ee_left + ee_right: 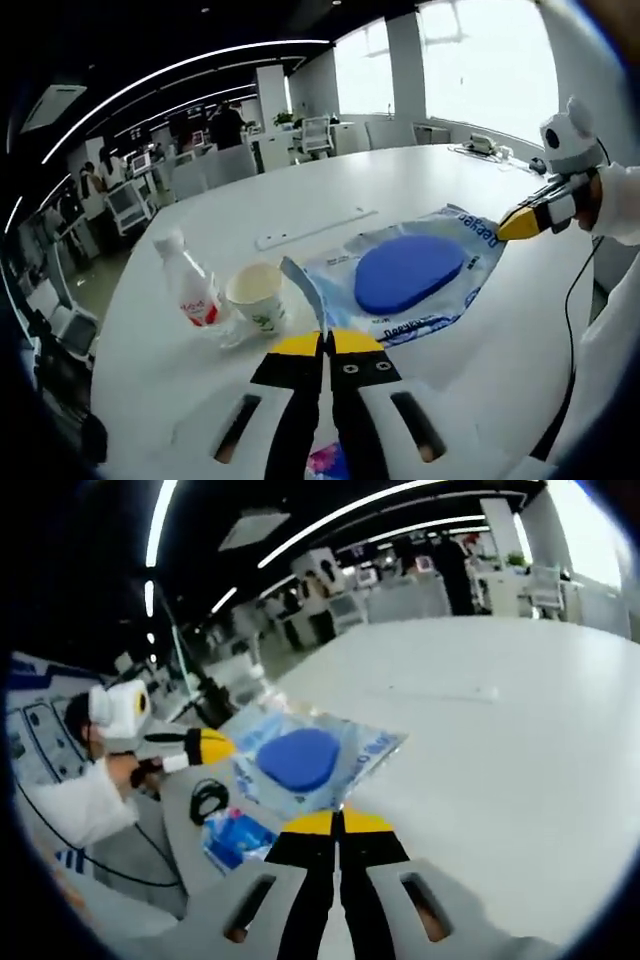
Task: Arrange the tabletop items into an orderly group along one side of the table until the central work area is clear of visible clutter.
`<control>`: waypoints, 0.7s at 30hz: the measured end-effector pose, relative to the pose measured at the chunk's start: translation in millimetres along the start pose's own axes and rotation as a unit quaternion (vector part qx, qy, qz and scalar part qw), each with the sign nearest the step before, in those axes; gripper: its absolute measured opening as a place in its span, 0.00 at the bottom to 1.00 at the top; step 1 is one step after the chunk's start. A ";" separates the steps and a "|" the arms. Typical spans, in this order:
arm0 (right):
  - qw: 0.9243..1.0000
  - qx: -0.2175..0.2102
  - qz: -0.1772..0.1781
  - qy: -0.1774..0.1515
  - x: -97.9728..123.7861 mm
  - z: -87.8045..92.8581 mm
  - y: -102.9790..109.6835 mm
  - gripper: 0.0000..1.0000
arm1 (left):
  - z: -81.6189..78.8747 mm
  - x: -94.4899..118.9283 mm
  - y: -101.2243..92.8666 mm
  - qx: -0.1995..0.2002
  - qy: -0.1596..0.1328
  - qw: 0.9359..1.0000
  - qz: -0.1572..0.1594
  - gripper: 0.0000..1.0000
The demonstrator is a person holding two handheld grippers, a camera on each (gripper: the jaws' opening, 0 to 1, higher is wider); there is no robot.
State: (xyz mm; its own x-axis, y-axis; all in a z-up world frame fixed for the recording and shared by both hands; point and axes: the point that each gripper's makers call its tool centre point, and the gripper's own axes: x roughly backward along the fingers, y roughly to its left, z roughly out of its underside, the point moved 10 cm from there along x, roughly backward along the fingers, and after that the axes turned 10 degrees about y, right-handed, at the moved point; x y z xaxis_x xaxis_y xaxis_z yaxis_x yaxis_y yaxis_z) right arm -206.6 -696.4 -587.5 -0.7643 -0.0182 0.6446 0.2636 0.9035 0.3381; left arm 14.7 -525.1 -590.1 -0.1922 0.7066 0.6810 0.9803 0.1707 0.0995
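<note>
The clear plastic bag (440,275) bears blue lettering, too blurred to read.

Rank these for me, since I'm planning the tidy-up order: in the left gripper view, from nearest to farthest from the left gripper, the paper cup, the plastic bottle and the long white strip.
1. Paper cup, just ahead-left of the left gripper.
2. Plastic bottle, left of the cup.
3. Long white strip, farther up the table.

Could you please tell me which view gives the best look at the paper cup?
The left gripper view: the paper cup stands upright and unobstructed on the white table, beside the small bottle and near the plastic bag. In the right gripper view I cannot make the cup out.
</note>
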 end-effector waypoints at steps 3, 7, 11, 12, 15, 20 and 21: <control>1.000 -0.001 0.013 -0.005 2.5 -2.1 -7.4 0.00 | -2.5 -6.7 -0.2 -0.002 0.000 1.000 0.008 0.00; 1.000 -0.004 0.021 -0.008 1.5 -3.0 -13.4 0.00 | -6.4 -12.9 -1.8 -0.011 0.004 1.000 0.017 0.00; 1.000 -0.003 0.026 -0.005 -2.0 -3.3 -17.1 0.00 | -10.4 -20.6 1.0 -0.018 0.008 1.000 0.020 0.00; 1.000 -0.007 0.028 -0.004 -3.8 -3.5 -19.3 0.00 | -12.1 -22.6 1.3 -0.019 0.009 1.000 0.022 0.00; 1.000 -0.005 0.030 0.000 -7.7 -4.2 -23.6 0.00 | -14.1 -29.7 3.3 -0.023 0.014 0.999 0.028 0.00; 0.999 0.006 0.035 0.012 -20.7 -9.2 -34.7 0.00 | -13.6 -46.7 9.6 -0.020 0.029 0.998 0.042 0.00; 0.999 0.010 0.036 0.014 -23.2 -10.3 -36.1 0.00 | -14.8 -49.7 11.3 -0.022 0.032 0.998 0.042 0.00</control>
State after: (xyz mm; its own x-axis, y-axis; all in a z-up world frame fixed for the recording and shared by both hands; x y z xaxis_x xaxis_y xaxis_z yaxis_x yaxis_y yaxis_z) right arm -192.3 -733.0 -607.6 -0.7265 0.0359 0.6862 0.3055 0.9114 0.2758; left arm 36.0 -568.5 -612.1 -0.1077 0.6721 0.7326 0.9941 0.0811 0.0717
